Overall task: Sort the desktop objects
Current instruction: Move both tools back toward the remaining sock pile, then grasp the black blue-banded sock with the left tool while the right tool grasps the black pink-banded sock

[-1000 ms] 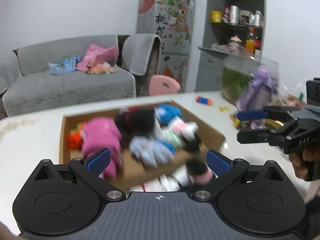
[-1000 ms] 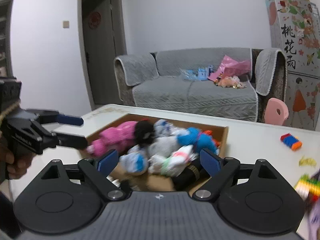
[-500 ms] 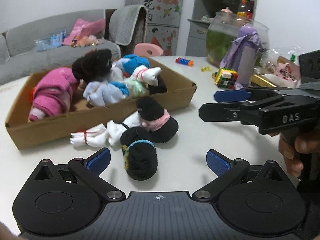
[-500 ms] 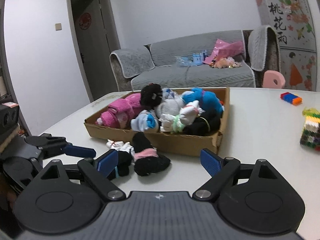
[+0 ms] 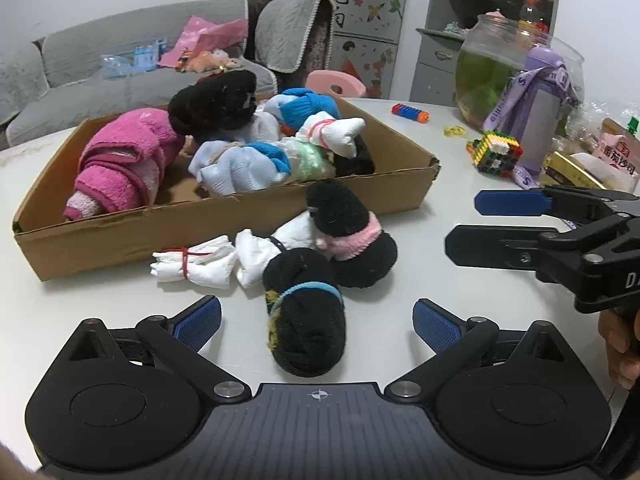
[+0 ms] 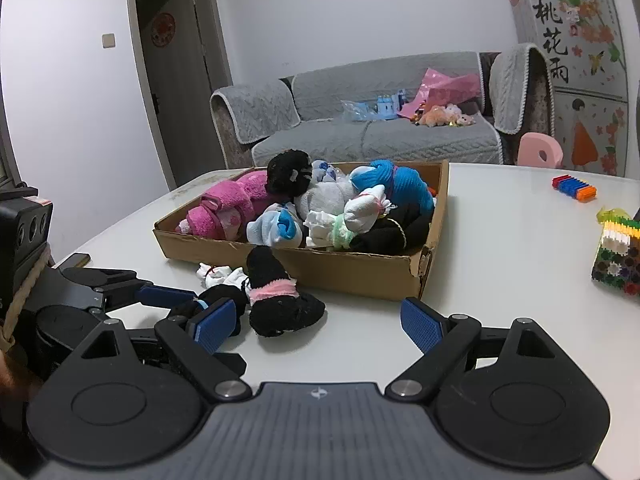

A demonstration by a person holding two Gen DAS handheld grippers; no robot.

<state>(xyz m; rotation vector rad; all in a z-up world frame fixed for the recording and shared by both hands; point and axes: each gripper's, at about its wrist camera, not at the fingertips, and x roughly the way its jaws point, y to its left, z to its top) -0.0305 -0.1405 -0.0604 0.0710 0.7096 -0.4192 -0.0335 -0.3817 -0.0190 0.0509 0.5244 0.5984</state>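
With both the left gripper and right gripper open and empty, closing on the black sock roll beside the cardboard box risks snagging the touching white socks.

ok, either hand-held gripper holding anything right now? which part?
Nothing held. Left hand-held gripper is open around the black sock roll without pressing it; right hand-held gripper is open and empty.

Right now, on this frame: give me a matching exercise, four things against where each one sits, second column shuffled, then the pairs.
Things:
1. pink towel roll
2. blue-banded black sock
3. purple bottle
4. block cube

Places:
A. between the left gripper's open fingers
B. in the box, left end
C. on the table just left of the bottle's base
D. in front of the glass jar

Pairs: 1-B, 2-A, 3-D, 4-C
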